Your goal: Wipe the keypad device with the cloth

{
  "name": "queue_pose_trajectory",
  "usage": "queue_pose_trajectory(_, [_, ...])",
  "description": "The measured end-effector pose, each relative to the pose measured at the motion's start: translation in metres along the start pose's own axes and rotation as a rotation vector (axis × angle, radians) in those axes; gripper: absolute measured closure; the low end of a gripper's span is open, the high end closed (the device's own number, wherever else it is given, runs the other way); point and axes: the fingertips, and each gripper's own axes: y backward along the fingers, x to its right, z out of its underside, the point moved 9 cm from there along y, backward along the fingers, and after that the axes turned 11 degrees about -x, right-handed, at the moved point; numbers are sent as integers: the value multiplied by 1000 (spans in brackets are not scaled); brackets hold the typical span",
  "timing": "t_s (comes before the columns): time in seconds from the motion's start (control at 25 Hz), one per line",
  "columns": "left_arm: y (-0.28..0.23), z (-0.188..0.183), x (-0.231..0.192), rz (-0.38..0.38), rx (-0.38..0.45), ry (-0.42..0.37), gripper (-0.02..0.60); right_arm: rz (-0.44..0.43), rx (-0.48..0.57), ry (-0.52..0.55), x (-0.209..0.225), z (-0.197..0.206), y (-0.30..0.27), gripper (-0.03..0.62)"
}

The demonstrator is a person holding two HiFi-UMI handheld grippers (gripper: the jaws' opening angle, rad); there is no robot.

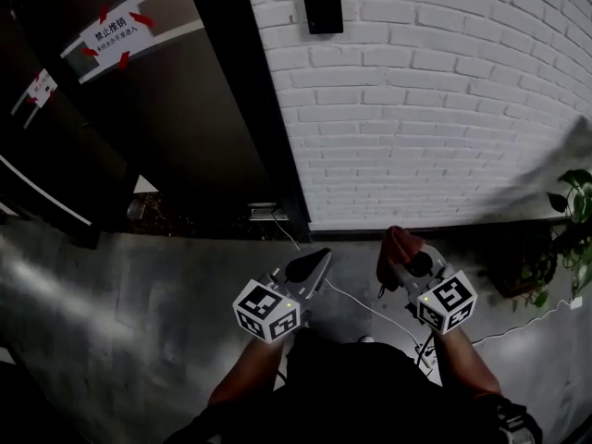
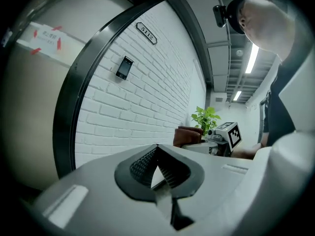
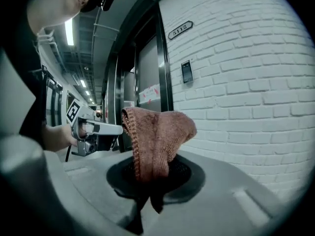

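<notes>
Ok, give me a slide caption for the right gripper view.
Right gripper clamps a brown knitted cloth below the small dark wall-mounted keypad device.

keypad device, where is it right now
In the head view the keypad device hangs top centre on the white brick wall, just right of the dark door frame, well above the cloth.

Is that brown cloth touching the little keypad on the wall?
Apart. In the right gripper view the cloth, clamped in the right gripper, is well below the keypad device, bare brick wall between them.

Grey floor (image 1: 139, 294); potted plant (image 1: 566, 239) at right edge.
</notes>
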Motion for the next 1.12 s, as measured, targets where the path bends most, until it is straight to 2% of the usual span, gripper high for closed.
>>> queue_pose_trajectory(0.12, [0,18,30,-43,-17,14,566,-53,-8,-3,-6,18,19,546])
queue_pose_trajectory(0.24, [5,23,36,-66,-28,8,565,-68,3,0,-15,22,25,546])
queue_pose_trajectory(0.56, [31,16,8,-18,-41,-22,565,-15,23,-5,-49,5,1,546])
queue_pose_trajectory(0.84, [41,19,0,7,-35,-3,565,-3,7,-13,-61,9,-4,546])
queue_pose_trajectory(1.12, [51,20,-7,-18,-15,12,565,-9,-6,-11,-71,12,-6,546])
